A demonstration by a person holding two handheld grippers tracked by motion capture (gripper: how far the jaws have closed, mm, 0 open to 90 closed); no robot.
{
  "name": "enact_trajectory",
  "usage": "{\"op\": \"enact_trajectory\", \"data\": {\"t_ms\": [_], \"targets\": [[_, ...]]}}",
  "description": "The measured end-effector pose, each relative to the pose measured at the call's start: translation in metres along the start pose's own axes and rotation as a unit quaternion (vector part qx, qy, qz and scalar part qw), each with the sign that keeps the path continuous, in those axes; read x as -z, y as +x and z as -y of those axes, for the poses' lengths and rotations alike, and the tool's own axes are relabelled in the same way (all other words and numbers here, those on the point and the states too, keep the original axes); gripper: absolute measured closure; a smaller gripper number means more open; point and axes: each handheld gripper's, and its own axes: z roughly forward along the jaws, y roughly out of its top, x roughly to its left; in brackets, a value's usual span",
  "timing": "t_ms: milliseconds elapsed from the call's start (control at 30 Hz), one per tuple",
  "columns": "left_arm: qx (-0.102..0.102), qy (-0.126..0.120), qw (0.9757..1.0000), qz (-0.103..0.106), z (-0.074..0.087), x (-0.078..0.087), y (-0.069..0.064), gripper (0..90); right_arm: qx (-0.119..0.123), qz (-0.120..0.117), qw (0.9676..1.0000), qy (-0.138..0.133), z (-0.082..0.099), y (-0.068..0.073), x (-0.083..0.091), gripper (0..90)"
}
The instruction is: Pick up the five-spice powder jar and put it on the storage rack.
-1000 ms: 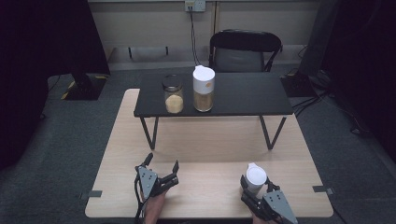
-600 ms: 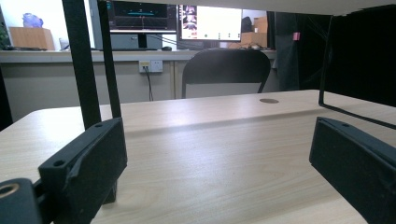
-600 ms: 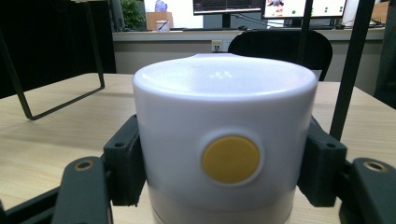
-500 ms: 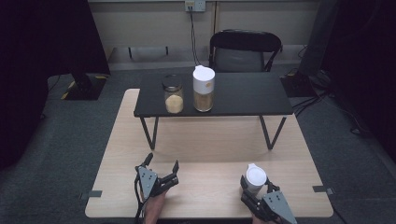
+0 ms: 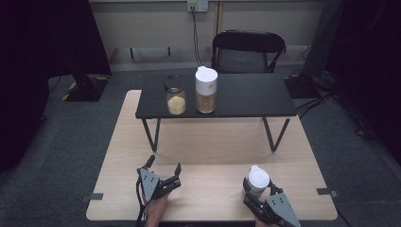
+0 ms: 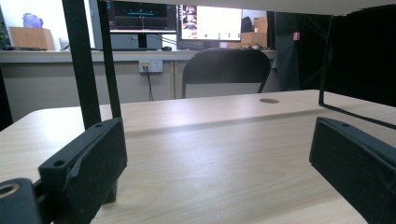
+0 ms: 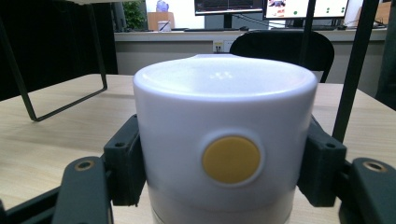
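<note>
A white-lidded container (image 5: pixel 258 181) with a yellow dot on its side (image 7: pixel 224 149) stands on the light wooden table (image 5: pixel 208 146) at the front right. My right gripper (image 5: pixel 257 189) is shut on it, a jaw pressed against each side. At the front left my left gripper (image 5: pixel 164 170) rests low over the table with its jaws wide open and nothing between them (image 6: pixel 215 163). On the black raised shelf (image 5: pixel 246 97) stand a glass jar (image 5: pixel 175 95) part-filled with pale grain and a taller white-lidded canister (image 5: pixel 206 90).
The shelf's thin black legs (image 5: pixel 151 135) stand on the table beyond both grippers. A black chair (image 5: pixel 248 52) sits behind the table. Bare tabletop lies between the two grippers.
</note>
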Motion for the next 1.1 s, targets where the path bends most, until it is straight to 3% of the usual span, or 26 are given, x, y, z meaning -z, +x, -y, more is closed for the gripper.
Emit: {"op": "enact_trajectory", "data": {"t_ms": [1100], "targets": [[0.0, 0.0, 1.0, 0.0, 0.0, 0.0, 0.0, 3.6, 0.015, -0.01, 0.9998, 0.0, -0.04, 0.0, -0.012, 30.2]]}}
